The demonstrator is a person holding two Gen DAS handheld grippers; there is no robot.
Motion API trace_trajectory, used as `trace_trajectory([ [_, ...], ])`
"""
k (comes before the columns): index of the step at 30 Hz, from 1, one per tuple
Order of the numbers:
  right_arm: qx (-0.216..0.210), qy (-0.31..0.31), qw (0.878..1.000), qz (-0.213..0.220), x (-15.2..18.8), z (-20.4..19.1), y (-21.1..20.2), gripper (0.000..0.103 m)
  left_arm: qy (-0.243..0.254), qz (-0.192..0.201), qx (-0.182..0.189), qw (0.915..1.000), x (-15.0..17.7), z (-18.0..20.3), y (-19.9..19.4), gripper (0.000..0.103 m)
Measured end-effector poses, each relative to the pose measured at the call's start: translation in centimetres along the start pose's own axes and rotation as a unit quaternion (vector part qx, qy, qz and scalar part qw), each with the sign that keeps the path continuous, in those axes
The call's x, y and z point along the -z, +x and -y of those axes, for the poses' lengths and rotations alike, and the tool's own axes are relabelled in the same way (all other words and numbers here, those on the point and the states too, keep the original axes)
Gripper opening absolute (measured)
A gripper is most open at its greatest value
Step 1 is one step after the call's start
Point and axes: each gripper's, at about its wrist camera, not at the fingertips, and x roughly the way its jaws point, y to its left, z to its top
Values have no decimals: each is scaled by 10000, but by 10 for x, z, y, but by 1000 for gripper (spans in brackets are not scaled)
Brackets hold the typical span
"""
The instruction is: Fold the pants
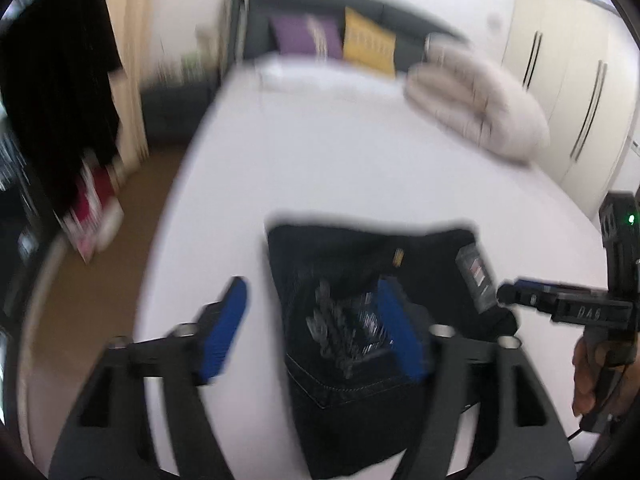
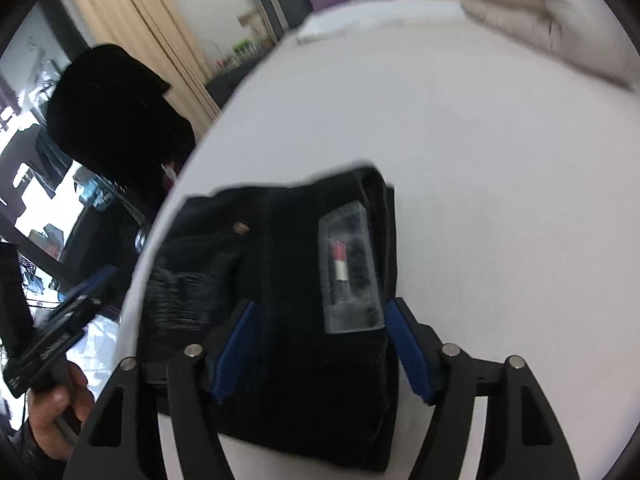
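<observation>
Dark folded pants (image 1: 360,256) lie near the front edge of a white bed (image 1: 320,160). My left gripper (image 1: 316,328) is open: its left blue pad hangs over bare sheet, its right pad over the cloth. In the right wrist view the pants (image 2: 280,240) show a clear label tag (image 2: 350,264) and a metal button (image 2: 241,227). My right gripper (image 2: 322,352) stands open low over the bundle's near end, the cloth lying loose between its pads. Each view also catches the other gripper in a hand: the right gripper (image 1: 520,296) and the left gripper (image 2: 80,300).
A beige folded duvet (image 1: 480,104) lies at the bed's far right. Purple (image 1: 304,36) and yellow (image 1: 368,44) cushions lean on the headboard. Dark clothes (image 1: 56,100) hang left of the bed over brown floor (image 1: 152,200). White wardrobe doors (image 1: 572,80) stand on the right.
</observation>
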Motion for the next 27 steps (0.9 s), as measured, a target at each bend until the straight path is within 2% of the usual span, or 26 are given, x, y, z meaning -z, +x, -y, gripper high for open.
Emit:
trace_trajectory([
  [1,41,-42,9999,111,0,-3,-9,71,46,276,-77,9996,-3,2,-20,83],
  [3,195,-203,9984,487,6,-16,-42,75,221,923,-331,9949,-7,9,-66,103],
  [5,418,-402,9938,953,11,-35,-76,85,471,1566,-763,9836,-7,19,-113,103],
  [7,611,-542,9860,1453,16,-51,-110,95,733,2048,-1388,9661,-3,39,-149,103],
  [8,689,-567,9824,1642,17,-50,-126,101,831,2192,-1609,9587,0,46,-165,103],
  [9,793,-581,9766,1915,20,-56,-145,103,888,2231,-1679,9561,1,50,-178,103],
  [12,925,-641,9621,2482,22,-65,-183,103,824,2119,-1659,9596,7,55,-214,103],
  [13,1030,-641,9537,2751,27,-70,-203,103,771,2078,-1639,9612,8,58,-220,103],
  [15,1124,-606,9435,3056,34,-70,-238,103,580,1953,-1592,9660,16,55,-242,103],
  [17,1083,-623,9398,3181,37,-76,-261,103,372,1688,-1663,9708,23,58,-256,103],
  [21,1171,-561,9405,3140,44,-86,-300,103,68,1052,-1671,9803,37,66,-282,103],
  [24,1250,-428,9433,3045,55,-93,-317,103,43,872,-1582,9835,48,73,-296,103],
  [27,1330,-287,9517,2751,70,-95,-314,103,-2,633,-1484,9869,61,79,-299,103],
])
